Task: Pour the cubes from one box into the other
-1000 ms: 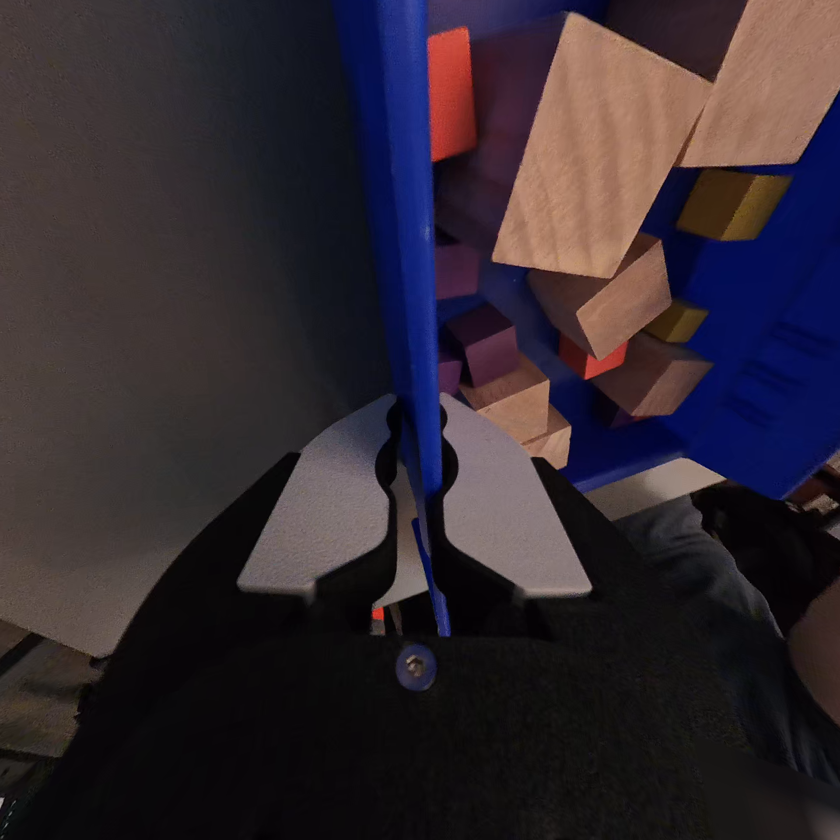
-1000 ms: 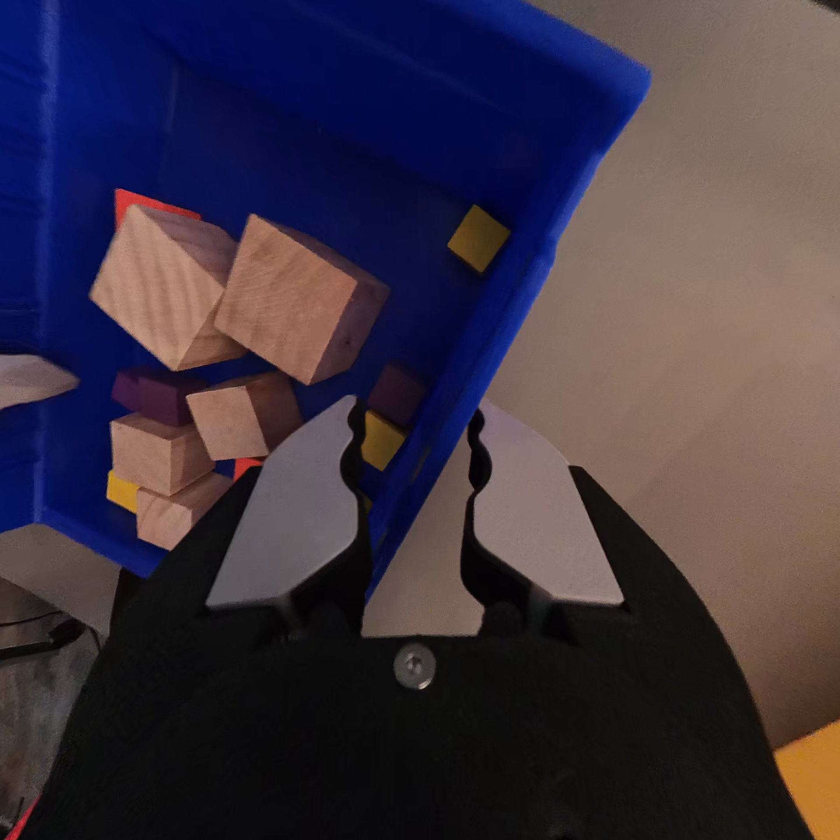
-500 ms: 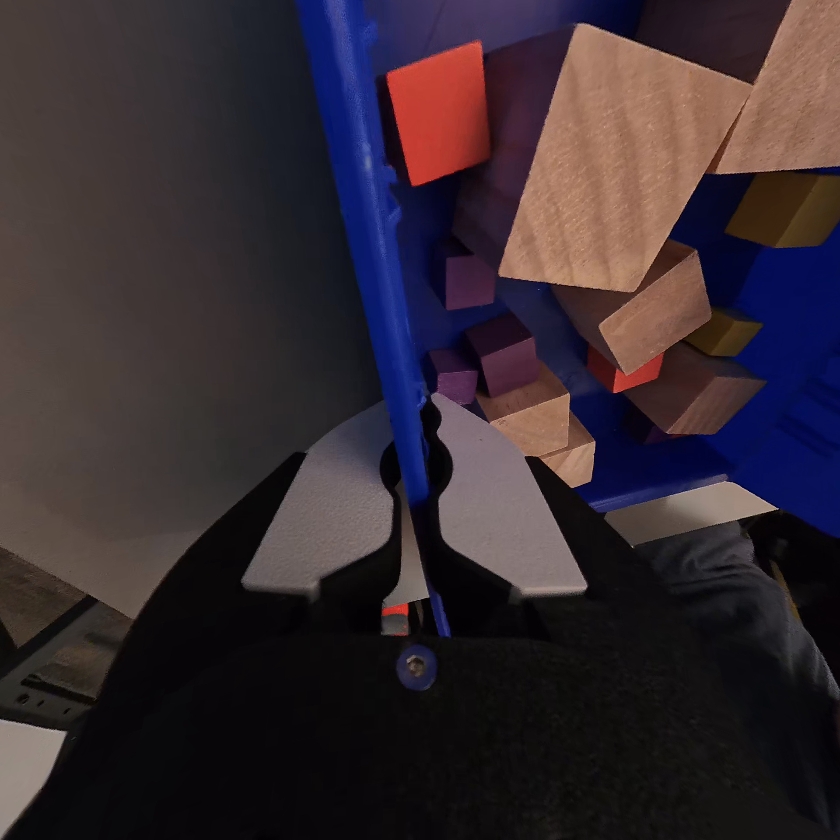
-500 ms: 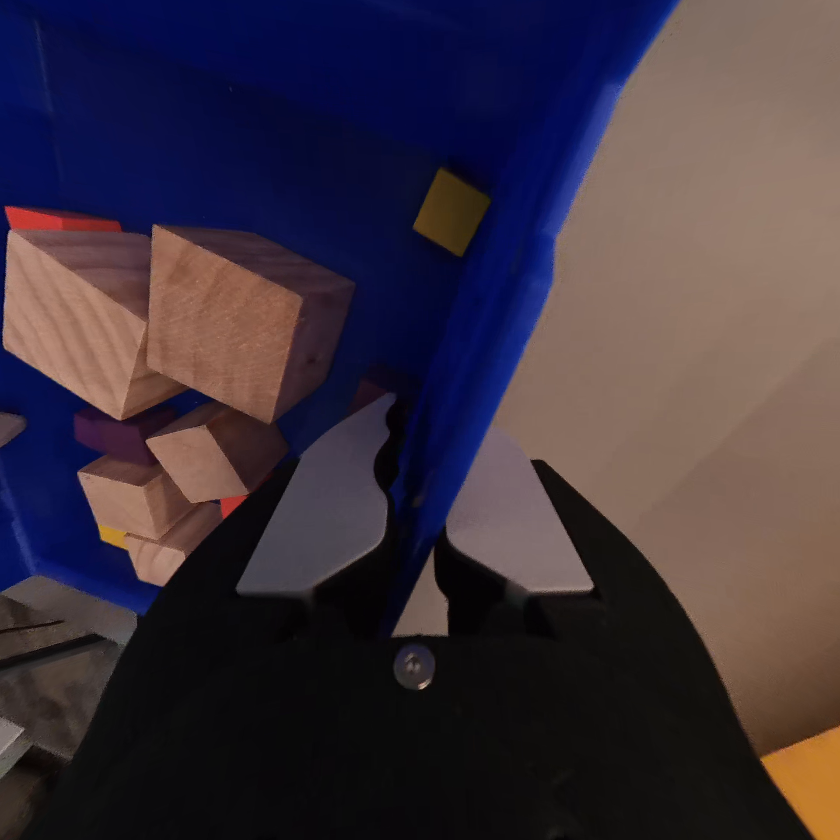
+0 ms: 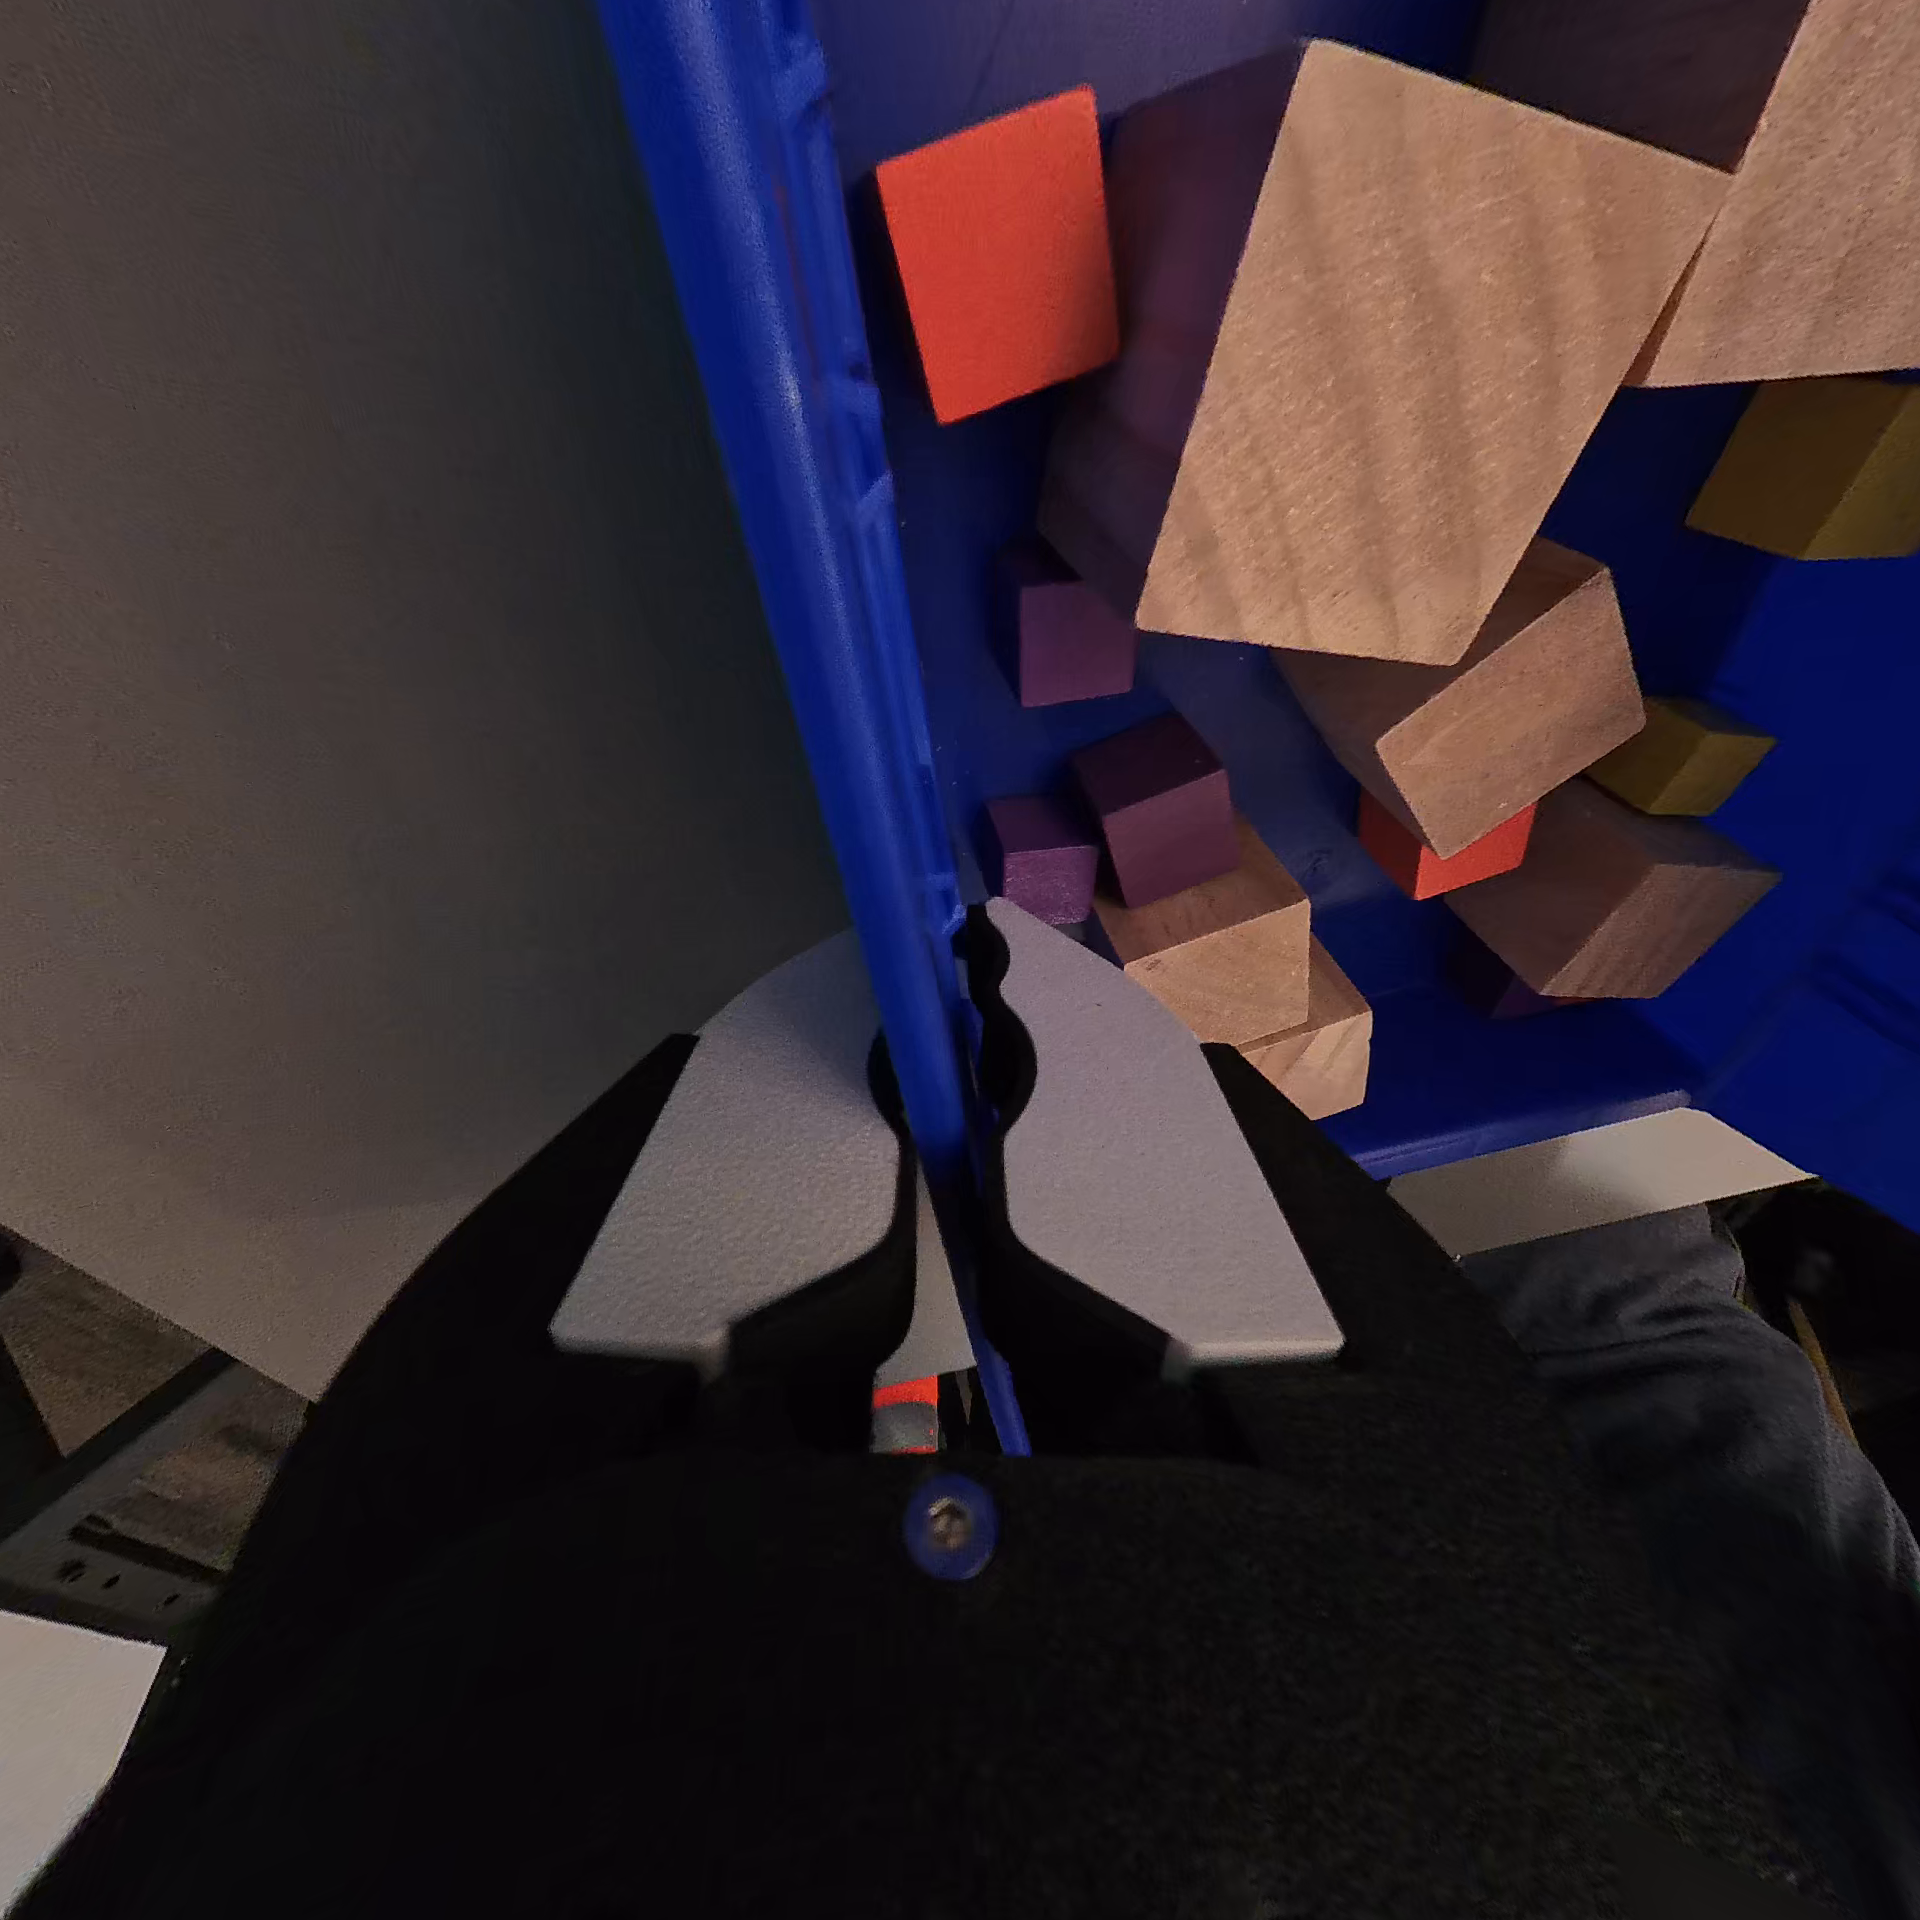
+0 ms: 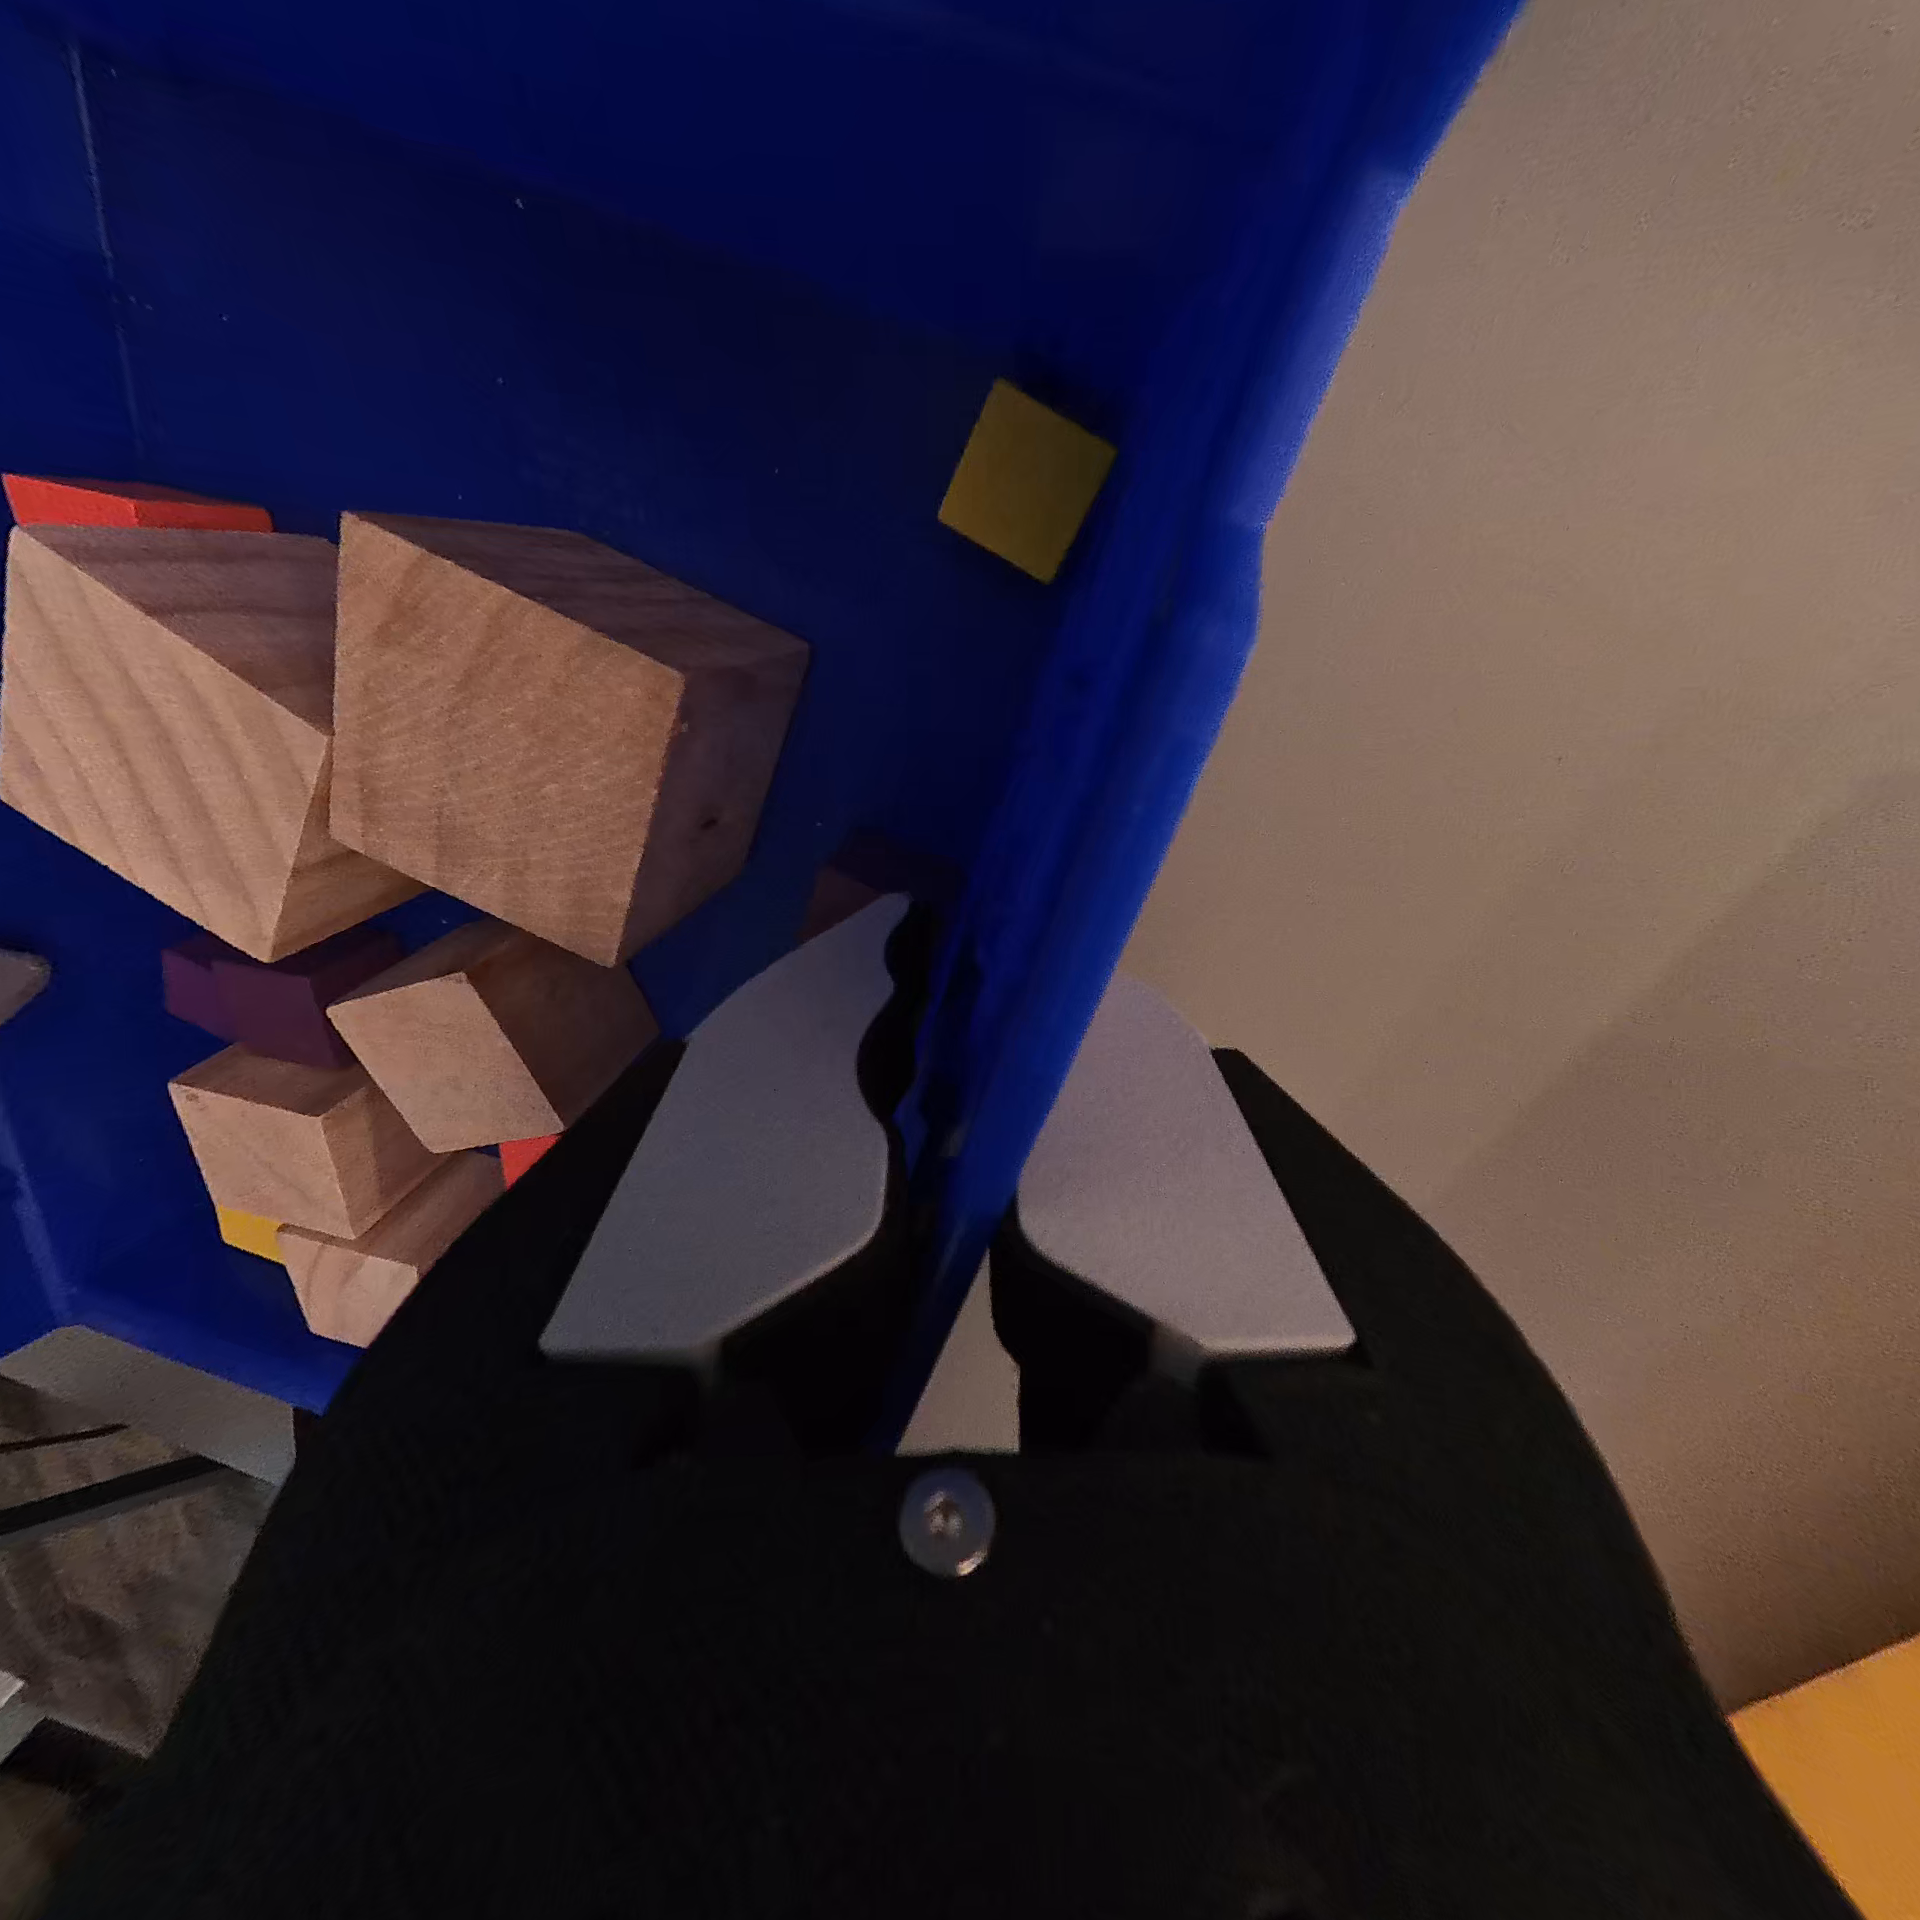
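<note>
A blue plastic box [image 5: 790, 436] holds several cubes: large bare wooden ones [image 5: 1423, 364], smaller wooden ones [image 5: 1216, 956], purple [image 5: 1164, 810], red [image 5: 997, 249] and yellow [image 5: 1808, 468]. My left gripper [image 5: 951, 935] is shut on the box's left wall. In the right wrist view the same box [image 6: 1143, 727] shows with wooden cubes [image 6: 540, 727], a yellow cube [image 6: 1023, 478] and purple ones [image 6: 270, 997]. My right gripper [image 6: 987, 966] is shut on the box's right wall. The cubes lie toward the box's near end.
A pale table surface [image 5: 364, 623] lies under the box and its near edge shows at the lower left. A yellow-orange object [image 6: 1839, 1766] sits at the lower right of the right wrist view. A person's dark trouser leg [image 5: 1683, 1403] is below the box.
My right gripper has closed from open onto the box's right wall. The box has shifted in both views, and the cubes look larger and nearer.
</note>
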Tool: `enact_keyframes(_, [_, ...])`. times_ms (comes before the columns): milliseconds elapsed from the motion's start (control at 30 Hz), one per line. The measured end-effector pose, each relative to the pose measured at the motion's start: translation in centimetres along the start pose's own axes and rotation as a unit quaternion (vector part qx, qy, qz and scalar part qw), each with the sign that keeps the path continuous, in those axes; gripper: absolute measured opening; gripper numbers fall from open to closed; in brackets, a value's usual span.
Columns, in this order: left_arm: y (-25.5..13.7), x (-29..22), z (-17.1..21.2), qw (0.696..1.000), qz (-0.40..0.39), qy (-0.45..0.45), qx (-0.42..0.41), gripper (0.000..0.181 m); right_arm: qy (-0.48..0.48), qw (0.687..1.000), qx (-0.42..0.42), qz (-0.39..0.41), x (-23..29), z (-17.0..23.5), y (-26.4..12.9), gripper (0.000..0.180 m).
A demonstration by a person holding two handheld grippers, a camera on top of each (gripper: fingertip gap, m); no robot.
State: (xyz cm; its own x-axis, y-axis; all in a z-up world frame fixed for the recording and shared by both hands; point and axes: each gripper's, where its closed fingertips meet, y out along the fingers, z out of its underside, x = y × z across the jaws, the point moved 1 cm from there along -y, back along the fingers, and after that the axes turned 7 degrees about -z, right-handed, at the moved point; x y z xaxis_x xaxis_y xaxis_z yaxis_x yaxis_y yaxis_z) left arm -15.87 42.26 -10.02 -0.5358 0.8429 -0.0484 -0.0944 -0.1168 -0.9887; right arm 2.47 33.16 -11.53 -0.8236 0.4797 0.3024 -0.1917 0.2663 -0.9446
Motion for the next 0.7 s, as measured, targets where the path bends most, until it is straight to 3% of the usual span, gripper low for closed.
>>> enact_keyframes(700, [0.3, -0.2, -0.3, 1.0, -0.002, 0.013, -0.016, 0.006, 0.003, 1.0, -0.017, 0.005, -0.6, -1.3, 0.0, 0.007])
